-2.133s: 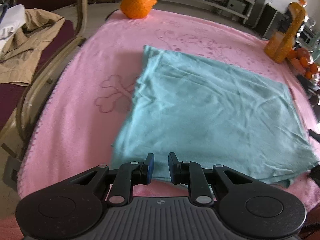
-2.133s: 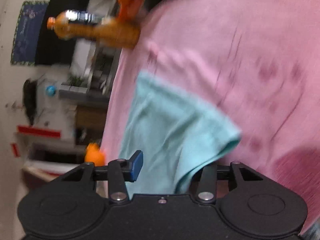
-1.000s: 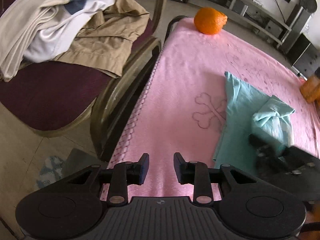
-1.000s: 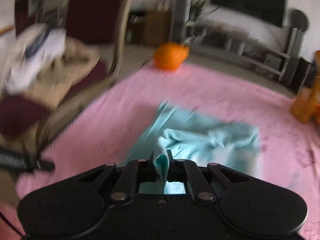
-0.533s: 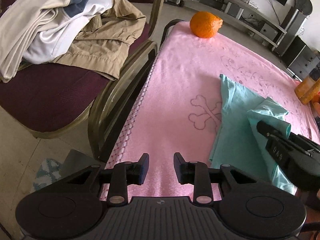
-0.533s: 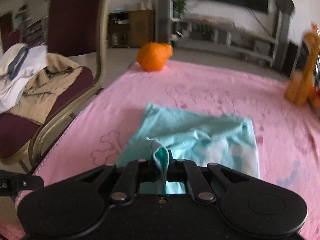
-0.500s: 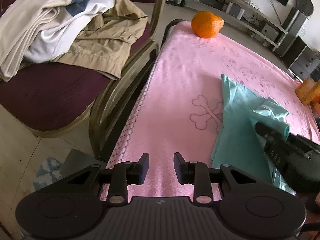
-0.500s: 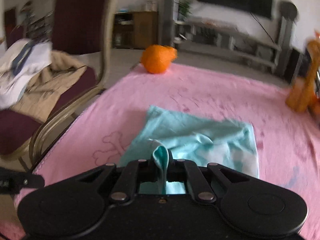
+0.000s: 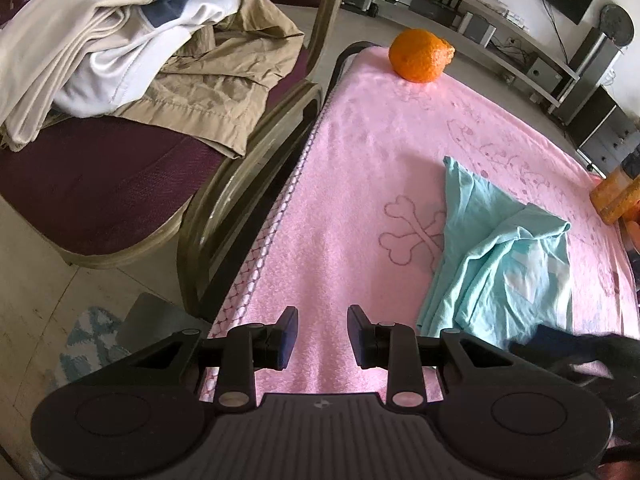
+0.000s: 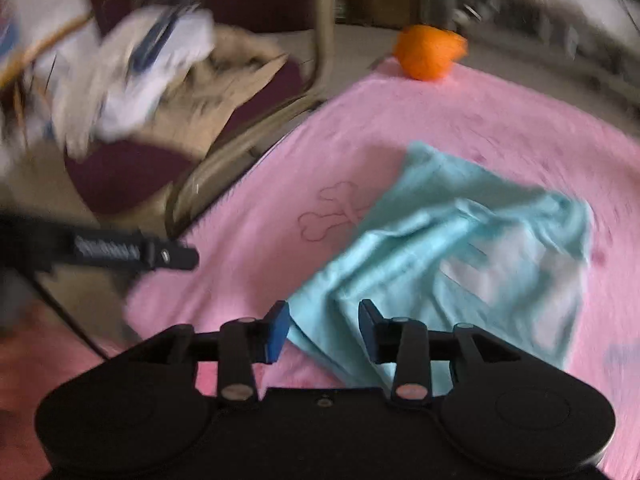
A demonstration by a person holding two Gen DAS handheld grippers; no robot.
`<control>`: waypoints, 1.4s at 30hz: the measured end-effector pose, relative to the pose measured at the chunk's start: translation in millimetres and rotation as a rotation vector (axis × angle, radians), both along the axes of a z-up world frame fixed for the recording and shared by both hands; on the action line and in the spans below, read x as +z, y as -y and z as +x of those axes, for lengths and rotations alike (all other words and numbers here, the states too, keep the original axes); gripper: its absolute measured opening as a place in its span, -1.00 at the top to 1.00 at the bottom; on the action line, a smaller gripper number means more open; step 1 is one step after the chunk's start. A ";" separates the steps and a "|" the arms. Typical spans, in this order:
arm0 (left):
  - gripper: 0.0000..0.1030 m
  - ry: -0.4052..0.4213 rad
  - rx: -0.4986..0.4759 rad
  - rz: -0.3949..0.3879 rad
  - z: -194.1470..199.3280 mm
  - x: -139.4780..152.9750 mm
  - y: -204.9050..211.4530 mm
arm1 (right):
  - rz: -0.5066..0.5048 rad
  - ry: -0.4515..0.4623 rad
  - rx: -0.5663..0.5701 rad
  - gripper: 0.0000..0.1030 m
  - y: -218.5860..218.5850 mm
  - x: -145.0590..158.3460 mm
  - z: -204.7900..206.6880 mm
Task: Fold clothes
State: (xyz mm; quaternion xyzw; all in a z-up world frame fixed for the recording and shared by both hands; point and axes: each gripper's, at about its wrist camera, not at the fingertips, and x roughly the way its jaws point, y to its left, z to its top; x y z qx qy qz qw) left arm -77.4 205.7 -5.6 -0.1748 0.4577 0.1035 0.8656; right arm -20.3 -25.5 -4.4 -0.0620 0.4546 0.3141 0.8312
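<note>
A teal garment lies folded over and rumpled on the pink towel; it also shows in the right wrist view. My left gripper is open and empty above the towel's near left part, left of the garment. My right gripper is open, just above the garment's near edge, holding nothing. The right wrist view is blurred by motion.
A chair at the left holds a pile of beige and white clothes. An orange soft toy sits at the towel's far end. An orange toy stands at the right edge. Shelving lines the far wall.
My right gripper has opened and let go of the teal garment, which now lies draped over itself. The right gripper pulled back toward me. My left gripper has stayed open and nearly still.
</note>
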 end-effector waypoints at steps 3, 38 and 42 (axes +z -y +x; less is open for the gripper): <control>0.43 -0.014 -0.044 0.020 7.9 2.3 11.0 | 0.145 -0.075 -0.193 0.24 47.0 31.5 22.1; 0.38 -0.053 -0.129 0.087 60.2 5.8 26.4 | -0.051 -0.186 -0.383 0.04 -25.2 18.3 192.9; 0.38 -0.067 -0.118 0.084 61.3 3.6 23.3 | -0.116 -0.224 -0.395 -0.03 -46.4 -4.0 200.9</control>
